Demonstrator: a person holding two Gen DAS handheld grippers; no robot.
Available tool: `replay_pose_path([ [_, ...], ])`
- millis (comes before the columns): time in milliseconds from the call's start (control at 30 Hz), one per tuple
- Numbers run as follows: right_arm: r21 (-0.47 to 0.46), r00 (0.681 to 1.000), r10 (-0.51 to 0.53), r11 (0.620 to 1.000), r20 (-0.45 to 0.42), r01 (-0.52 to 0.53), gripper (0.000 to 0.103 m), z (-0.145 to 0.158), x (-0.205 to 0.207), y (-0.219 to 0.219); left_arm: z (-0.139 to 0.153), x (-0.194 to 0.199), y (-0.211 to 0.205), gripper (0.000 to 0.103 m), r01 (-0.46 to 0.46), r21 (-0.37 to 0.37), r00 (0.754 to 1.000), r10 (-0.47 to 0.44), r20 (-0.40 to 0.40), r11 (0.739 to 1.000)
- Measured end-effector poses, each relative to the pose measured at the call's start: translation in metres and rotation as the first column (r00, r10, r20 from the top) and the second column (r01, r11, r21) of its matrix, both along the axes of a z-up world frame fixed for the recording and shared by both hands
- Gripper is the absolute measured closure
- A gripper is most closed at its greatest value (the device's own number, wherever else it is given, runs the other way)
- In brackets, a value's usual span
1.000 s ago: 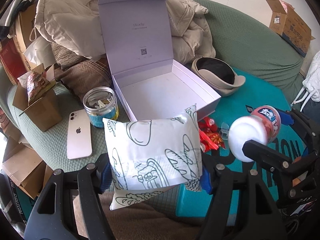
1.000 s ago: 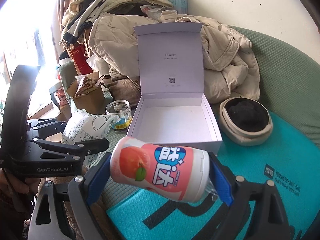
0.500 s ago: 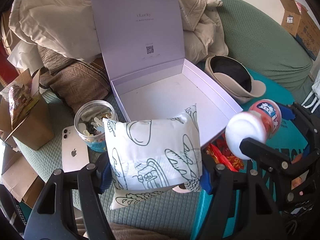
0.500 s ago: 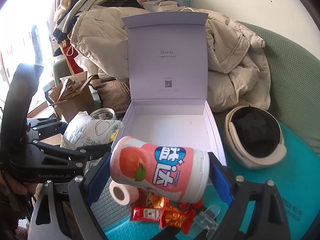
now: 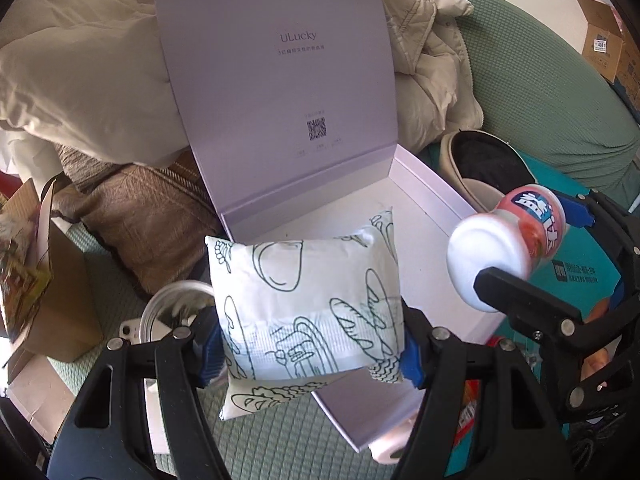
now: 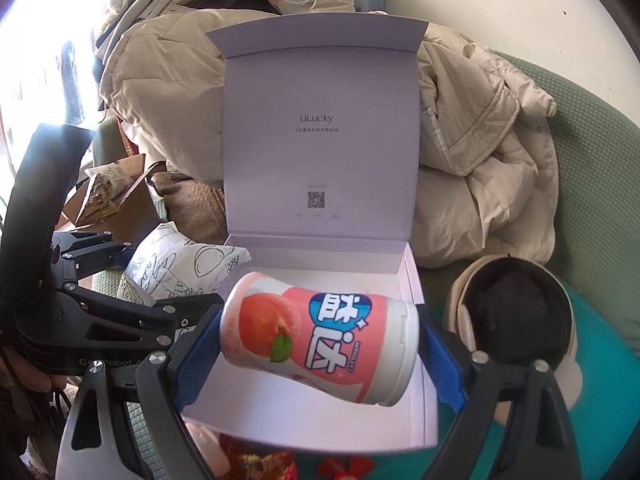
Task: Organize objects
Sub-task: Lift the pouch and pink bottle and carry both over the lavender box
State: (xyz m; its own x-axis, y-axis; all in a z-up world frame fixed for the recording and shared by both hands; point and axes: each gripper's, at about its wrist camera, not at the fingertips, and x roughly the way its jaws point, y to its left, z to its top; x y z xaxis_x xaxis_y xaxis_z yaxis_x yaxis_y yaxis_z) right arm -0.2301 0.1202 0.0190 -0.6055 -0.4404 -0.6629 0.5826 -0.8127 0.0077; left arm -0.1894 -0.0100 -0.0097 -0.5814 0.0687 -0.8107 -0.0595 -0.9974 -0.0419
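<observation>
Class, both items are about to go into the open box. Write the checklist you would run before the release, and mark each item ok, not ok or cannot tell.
1. Lid of the lavender box stands open: ok.
2. Box floor bare where it shows: ok; the part behind the held items: cannot tell.
3. Left hand-held gripper clamps the tissue pack on both sides: ok.
4. Right hand-held gripper clamps the pink bottle end to end: ok.
5. Bottle is over the box floor: ok.
6. Tissue pack fully past the box's near-left edge: cannot tell.
</observation>
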Motion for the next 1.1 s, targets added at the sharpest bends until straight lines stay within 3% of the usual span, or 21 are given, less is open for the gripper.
replay_pose_path([
  [533,-0.016,1.000,-0.011,1.000,0.017,0.011,0.012,-0.012,-0.081,0.000,-0.024,-0.070,0.011,0.036,-0.055,-0.007,0.997,0.056,0.044,0.998],
  [667,-0.023,0.999,0.013,1.000,0.052,-0.012,0.012,-0.021,-0.099,0.000,-0.033,-0.083,0.011,0.036,-0.088,0.019,0.994,0.086,0.061,0.996],
  [767,-0.025,0.997,0.016,1.000,0.082,-0.014,0.012,-0.033,-0.111,0.001,-0.041,-0.091,0.015,0.036,-0.099,-0.006,0.992,0.099,0.073,0.995],
  [867,-0.039,0.994,0.025,0.999,0.104,-0.021,0.012,-0.042,-0.118,0.001,-0.045,-0.096,0.022,0.036,-0.086,-0.046,0.993,0.089,0.072,0.995],
  [1100,-0.009,0.992,0.076,0.997,0.097,-0.075,0.012,-0.052,-0.112,-0.011,-0.066,-0.096,0.016,0.036,-0.095,-0.003,0.989,0.095,0.110,0.995],
])
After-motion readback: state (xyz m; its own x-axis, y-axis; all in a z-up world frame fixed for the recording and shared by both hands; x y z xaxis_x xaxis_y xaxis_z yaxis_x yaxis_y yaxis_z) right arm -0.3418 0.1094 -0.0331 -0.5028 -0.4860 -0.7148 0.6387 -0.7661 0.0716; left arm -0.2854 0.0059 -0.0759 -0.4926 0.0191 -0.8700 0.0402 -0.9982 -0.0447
